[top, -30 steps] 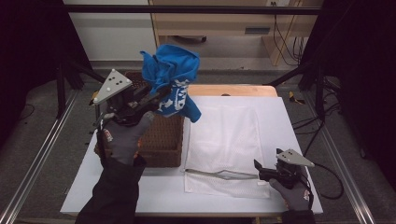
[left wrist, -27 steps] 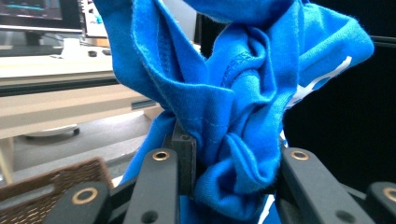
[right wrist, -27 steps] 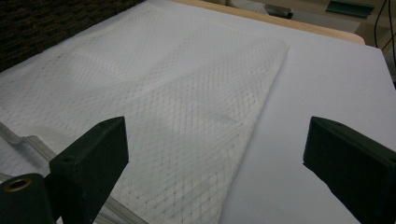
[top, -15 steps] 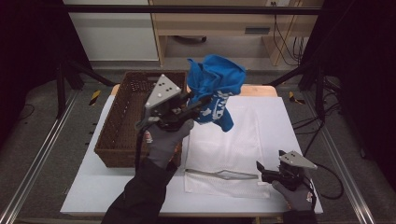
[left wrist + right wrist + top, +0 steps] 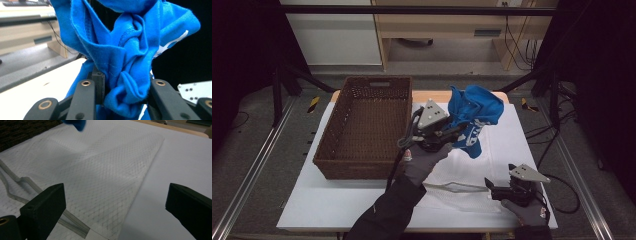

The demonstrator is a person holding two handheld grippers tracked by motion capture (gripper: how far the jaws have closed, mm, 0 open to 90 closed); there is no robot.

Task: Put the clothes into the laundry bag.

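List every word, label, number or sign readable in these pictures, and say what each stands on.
No text can be read.
White print on the crumpled blue cotton shirt: folded up and partly hidden, illegible.
Dark woven wicker basket: no label shows.
White mesh laundry bag: no label shows.
Small red mark on the grey glove's cuff: too small to read.

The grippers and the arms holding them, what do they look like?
Each gripper, left and right, is black with a grey three-cornered plate on top and square black pads. A black cable trails from each. The person wears grey gloves and a black sleeve.
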